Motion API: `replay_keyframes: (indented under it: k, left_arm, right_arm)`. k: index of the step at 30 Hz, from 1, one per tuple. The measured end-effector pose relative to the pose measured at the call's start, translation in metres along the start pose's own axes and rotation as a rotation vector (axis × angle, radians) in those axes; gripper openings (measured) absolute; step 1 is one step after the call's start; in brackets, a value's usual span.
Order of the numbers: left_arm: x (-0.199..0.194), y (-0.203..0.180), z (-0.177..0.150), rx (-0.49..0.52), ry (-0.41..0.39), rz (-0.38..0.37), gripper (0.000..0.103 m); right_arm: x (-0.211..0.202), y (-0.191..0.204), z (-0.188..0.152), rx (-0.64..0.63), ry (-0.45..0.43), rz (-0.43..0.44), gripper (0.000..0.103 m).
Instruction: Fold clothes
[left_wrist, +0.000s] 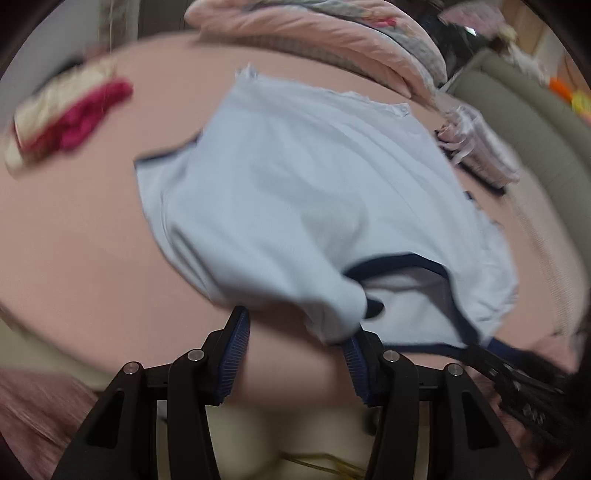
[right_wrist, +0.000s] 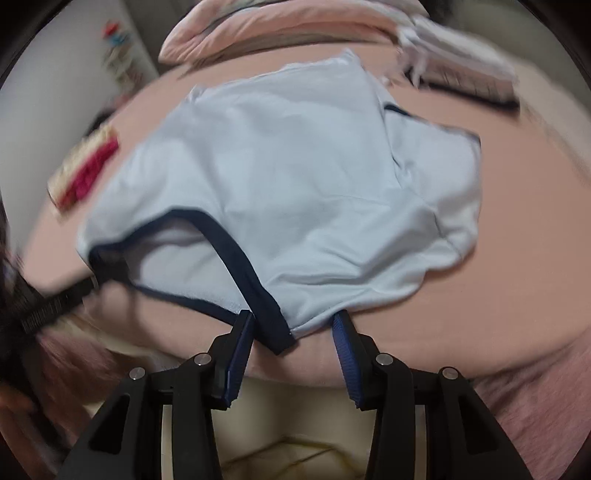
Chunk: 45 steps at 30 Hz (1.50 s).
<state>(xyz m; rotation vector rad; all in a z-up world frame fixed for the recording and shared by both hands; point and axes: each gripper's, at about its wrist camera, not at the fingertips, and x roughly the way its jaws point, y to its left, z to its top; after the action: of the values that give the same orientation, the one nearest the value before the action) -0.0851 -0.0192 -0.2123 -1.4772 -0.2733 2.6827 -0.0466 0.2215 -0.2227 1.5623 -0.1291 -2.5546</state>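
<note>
Both the left gripper (left_wrist: 295, 332) and right gripper (right_wrist: 293, 332) stood apart at the near edge of the pale blue shirt (right_wrist: 295, 177) on the pink bed (left_wrist: 74, 229).

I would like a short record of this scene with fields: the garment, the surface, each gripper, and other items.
garment: light blue shirt with navy trim, lying partly spread, wrinkled
surface: pink bed sheet
left gripper: open, shirt edge draped over one finger
right gripper: open, navy collar trim between its fingers
other items: cream and magenta folded cloth; pink quilt behind the shirt
</note>
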Motion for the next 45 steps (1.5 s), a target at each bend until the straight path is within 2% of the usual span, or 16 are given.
replay_keyframes:
  k: [4,6,7,10,13,17,19,21,24,25,28,34,37,39,43,45]
  left_arm:
    - [-0.004,0.006,0.002,-0.044,-0.030,0.017,0.030]
    - [0.005,0.003,-0.003,-0.037,0.015,-0.004,0.006]
    - [0.006,0.002,-0.008,-0.037,0.042,-0.029,0.006]
    - [-0.017,-0.007,-0.008,-0.006,0.006,-0.060,0.005]
    - [-0.051,-0.015,-0.002,0.039,-0.070,-0.063,0.005]
    - [-0.035,-0.010,-0.015,0.029,0.055,-0.087,0.005]
    - [-0.025,-0.008,-0.022,0.020,0.127,-0.100,0.005]
    - [-0.014,-0.005,-0.029,0.011,0.199,-0.113,0.005]
    - [0.002,-0.001,-0.040,-0.001,0.308,-0.132,0.008]
    - [0.007,0.001,-0.043,-0.006,0.344,-0.138,0.008]
    - [-0.014,0.001,-0.029,0.018,0.276,-0.157,0.008]
    - [-0.050,-0.006,0.009,0.101,0.100,-0.170,0.009]
    - [-0.014,-0.024,0.016,0.208,0.168,-0.075,0.009]
    - [0.003,-0.033,0.003,0.261,0.236,-0.063,0.009]
    - [0.004,-0.046,-0.020,0.380,0.281,-0.035,0.009]
    - [0.001,-0.032,-0.018,0.309,0.322,-0.069,0.010]
  right_arm:
    - [0.006,0.001,0.001,-0.018,-0.054,-0.085,0.042]
    - [0.008,-0.003,0.007,-0.042,-0.099,-0.226,0.038]
    - [0.007,-0.008,0.011,-0.026,-0.102,-0.244,0.030]
    - [-0.007,-0.022,0.013,0.033,-0.109,-0.196,0.017]
    - [-0.029,-0.020,0.008,0.046,-0.160,-0.182,0.016]
    - [-0.058,-0.010,0.009,0.071,-0.250,-0.143,0.016]
    - [-0.053,-0.006,0.010,0.062,-0.223,-0.176,0.016]
    - [-0.033,-0.006,0.004,0.034,-0.122,-0.233,0.016]
    - [-0.002,-0.011,-0.012,0.035,0.023,-0.202,0.017]
    - [-0.006,-0.009,-0.011,0.022,0.015,-0.205,0.024]
    - [-0.020,-0.009,-0.012,0.021,-0.033,-0.172,0.025]
    - [-0.056,-0.002,-0.001,0.008,-0.165,0.006,0.026]
    - [-0.061,0.003,0.014,0.016,-0.209,0.046,0.032]
    - [-0.049,0.003,0.020,0.013,-0.192,-0.031,0.038]
    - [0.001,-0.021,0.011,-0.006,0.029,-0.115,0.039]
    - [0.003,-0.029,0.004,-0.004,0.076,-0.105,0.041]
